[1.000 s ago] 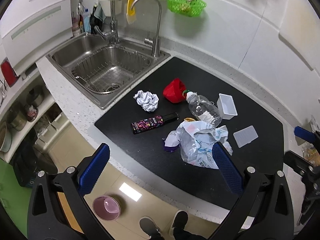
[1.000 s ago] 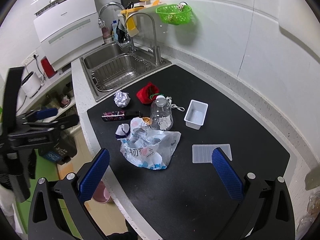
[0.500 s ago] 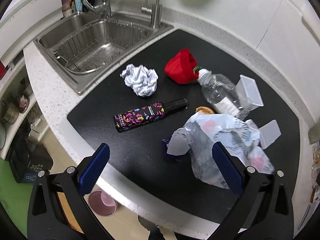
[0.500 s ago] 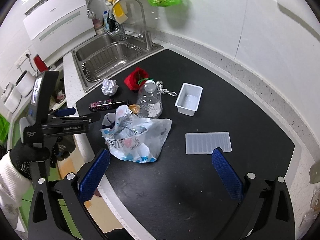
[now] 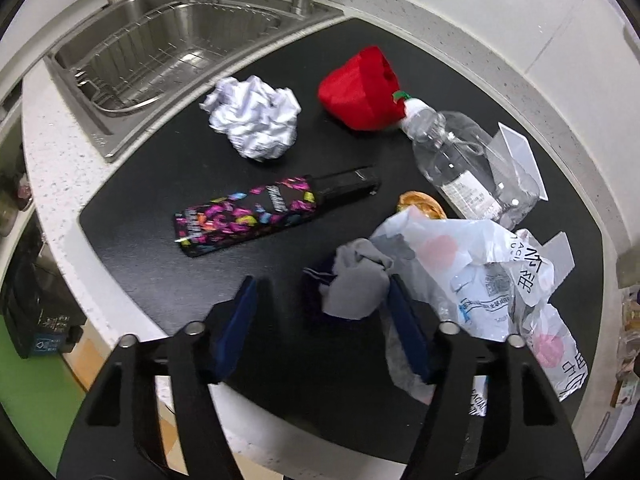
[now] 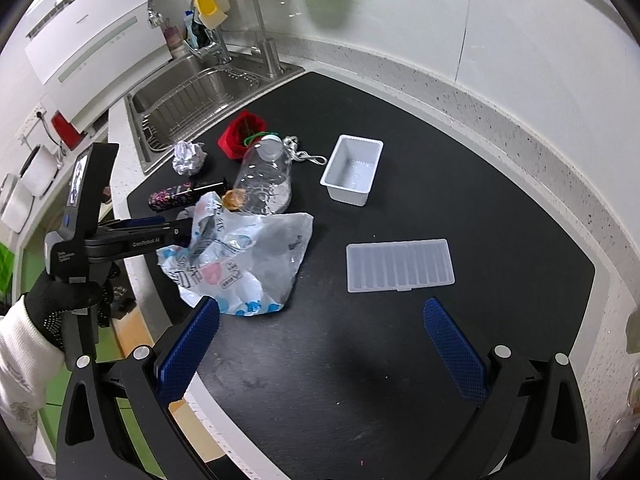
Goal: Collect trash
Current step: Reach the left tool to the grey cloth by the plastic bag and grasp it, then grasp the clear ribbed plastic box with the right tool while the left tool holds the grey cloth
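A crumpled white printed plastic bag [image 5: 480, 264] [image 6: 248, 256] lies on the black mat [image 5: 168, 272]. My left gripper [image 5: 322, 286] [image 6: 184, 230] is low at the bag's left edge and its jaws are closing. A grey wad of the bag [image 5: 356, 288] sits between them against the right pad, while the left pad is still apart. Around it lie a paper ball [image 5: 256, 120], a red pouch [image 5: 360, 88], a clear bottle [image 5: 460, 160] and a colourful tube [image 5: 256, 212]. My right gripper [image 6: 322, 308] hangs open over bare mat, with nothing between its fingers.
A white tray [image 6: 352, 168] and a flat ribbed lid [image 6: 400, 264] lie to the right of the bag, a keyring [image 6: 304, 152] beside the bottle. The steel sink [image 5: 168, 36] with taps is at the back left. The counter edge runs close under both grippers.
My left gripper has come down close to the bag's left edge and its jaws have narrowed around the grey wad. The right gripper has sunk a little toward the mat.
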Demonstrator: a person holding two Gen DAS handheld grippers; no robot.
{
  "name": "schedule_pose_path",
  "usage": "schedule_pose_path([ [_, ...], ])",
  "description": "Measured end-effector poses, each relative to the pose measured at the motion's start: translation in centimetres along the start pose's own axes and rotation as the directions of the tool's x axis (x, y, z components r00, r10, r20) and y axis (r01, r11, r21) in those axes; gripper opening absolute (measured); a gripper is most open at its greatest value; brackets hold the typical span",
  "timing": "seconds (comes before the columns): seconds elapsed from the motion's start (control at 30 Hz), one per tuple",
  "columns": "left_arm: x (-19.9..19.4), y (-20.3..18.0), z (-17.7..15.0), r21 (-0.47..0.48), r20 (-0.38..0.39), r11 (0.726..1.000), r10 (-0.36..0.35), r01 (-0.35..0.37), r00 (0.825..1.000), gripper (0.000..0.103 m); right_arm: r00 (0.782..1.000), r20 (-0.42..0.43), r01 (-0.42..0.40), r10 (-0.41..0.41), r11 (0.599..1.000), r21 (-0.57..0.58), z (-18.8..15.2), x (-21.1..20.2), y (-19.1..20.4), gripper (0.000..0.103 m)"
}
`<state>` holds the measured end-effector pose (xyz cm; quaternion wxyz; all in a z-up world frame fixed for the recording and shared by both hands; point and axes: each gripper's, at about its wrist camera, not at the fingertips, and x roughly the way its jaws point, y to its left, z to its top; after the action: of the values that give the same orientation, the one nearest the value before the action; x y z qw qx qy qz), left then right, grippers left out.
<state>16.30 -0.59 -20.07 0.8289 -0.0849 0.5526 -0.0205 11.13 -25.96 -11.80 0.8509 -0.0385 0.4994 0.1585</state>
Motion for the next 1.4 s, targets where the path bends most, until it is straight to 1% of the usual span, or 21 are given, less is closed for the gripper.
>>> schedule_pose_path([
  [0.1, 0.6, -0.3, 0.3, 0.006, -0.015, 1.000, -0.014, 0.014, 1.000, 0.043, 1.000, -0.002, 0.001, -0.001, 1.000, 0.003, 0.1, 0.3, -0.3, 0.098],
  [0.2, 0.9, -0.6, 0.4, 0.014, -0.024, 0.999, -0.029, 0.030, 0.999, 0.032, 1.000, -0.001, 0.002, -0.002, 1.000, 0.009, 0.1, 0.5, -0.7, 0.098],
  [0.27, 0.8, -0.6, 0.6, 0.017, -0.021, 0.999, -0.028, 0.028, 0.999, 0.025, 1.000, 0.001, 0.002, -0.002, 1.000, 0.017, 0.1, 0.7, -1.1, 0.098],
  [0.43, -0.8, -0.8, 0.7, 0.022, 0.012, 0.999, -0.038, 0.038, 0.999, 0.023, 1.000, -0.001, -0.013, 0.013, 0.999, 0.050, 0.4, 1.3, -2.1, 0.098],
  [0.5, -1.8, -0.8, 0.7, 0.023, 0.029, 0.999, -0.042, 0.041, 0.999, 0.022, 1.000, -0.001, -0.009, 0.009, 0.999, 0.042, 0.6, 1.7, -2.3, 0.098],
  [0.73, -6.1, -1.1, 0.7, 0.022, 0.094, 0.998, -0.060, 0.059, 0.994, 0.022, 1.000, -0.013, 0.002, -0.002, 1.000, -0.022, 1.6, 4.0, -2.9, 0.098],
  [0.8, -7.1, -1.2, 0.5, 0.021, 0.109, 0.998, -0.063, 0.061, 0.992, 0.022, 1.000, -0.023, 0.003, -0.004, 0.998, -0.069, 2.1, 5.0, -3.2, 0.098],
  [0.87, -7.9, -1.3, 0.4, 0.020, 0.119, 0.998, -0.067, 0.065, 0.991, 0.022, 0.999, -0.047, 0.004, -0.009, 0.995, -0.101, 2.4, 6.2, -3.8, 0.098],
  [0.97, -8.7, -1.5, 0.4, 0.009, 0.129, 0.997, -0.071, 0.071, 0.989, 0.022, 0.997, -0.081, -0.023, 0.012, 0.990, -0.142, 2.8, 7.8, -4.9, 0.098],
  [1.03, -9.0, -1.6, 0.3, 0.000, 0.133, 0.997, -0.072, 0.072, 0.989, 0.022, 0.995, -0.097, -0.040, 0.021, 0.980, -0.195, 2.9, 8.7, -5.1, 0.098],
  [1.1, -9.3, -1.8, 0.2, -0.008, 0.135, 0.998, -0.068, 0.070, 0.988, 0.022, 0.993, -0.114, -0.062, 0.031, 0.957, -0.283, 3.0, 9.5, -5.2, 0.098],
  [1.13, -9.4, -1.9, 0.1, -0.012, 0.137, 0.998, -0.066, 0.068, 0.988, 0.022, 0.992, -0.126, -0.072, 0.031, 0.939, -0.337, 3.0, 10.0, -5.2, 0.098],
  [1.2, -9.6, -2.0, -0.1, -0.024, 0.140, 0.998, -0.062, 0.066, 0.988, 0.022, 0.989, -0.143, -0.092, 0.037, 0.911, -0.401, 3.0, 10.4, -5.2, 0.098],
  [1.4, -10.5, -2.3, -0.8, -0.062, 0.155, 0.997, -0.041, 0.051, 0.987, 0.022, 0.984, -0.175, -0.133, 0.038, 0.811, -0.569, 3.0, 11.9, -4.8, 0.098],
])
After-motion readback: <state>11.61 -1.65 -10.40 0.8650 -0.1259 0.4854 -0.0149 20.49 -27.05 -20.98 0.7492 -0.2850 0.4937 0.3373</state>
